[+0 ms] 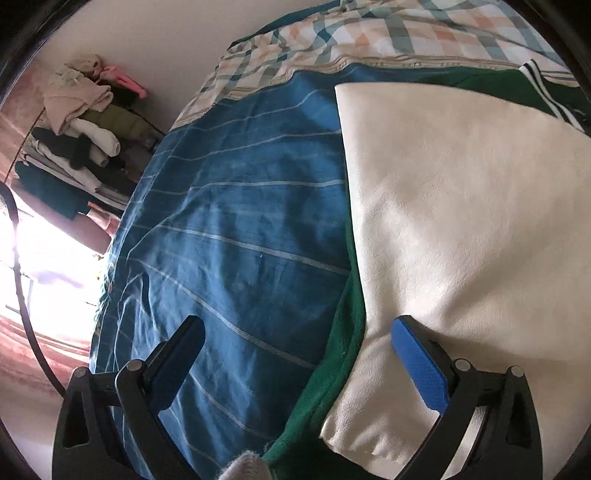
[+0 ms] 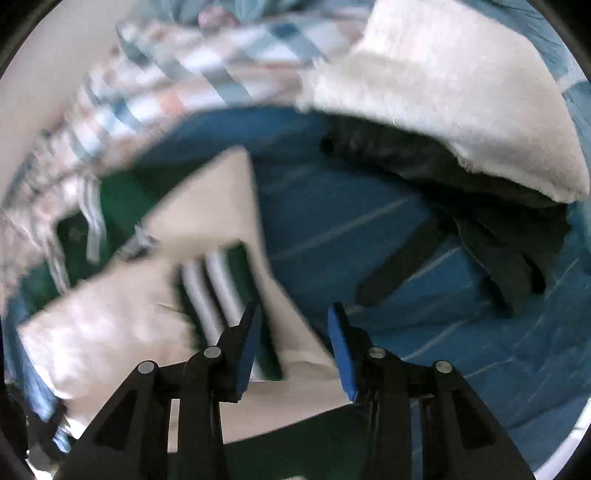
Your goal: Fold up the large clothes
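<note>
A large green garment with a cream lining point(image 1: 461, 206) lies on the blue striped bedsheet point(image 1: 236, 221), cream side up, its green edge point(image 1: 332, 354) along the left. My left gripper point(image 1: 299, 332) is open wide and empty, straddling that green edge. In the blurred right wrist view the same garment point(image 2: 207, 206) shows cream panels, green cloth and white stripes point(image 2: 214, 288). My right gripper point(image 2: 293, 325) is open and empty just above a cream fold.
A checked quilt point(image 1: 369, 33) lies at the head of the bed against the wall. A pile of clothes point(image 1: 81, 133) hangs left of the bed. A cream and dark garment point(image 2: 461, 110) lies on the sheet to the right.
</note>
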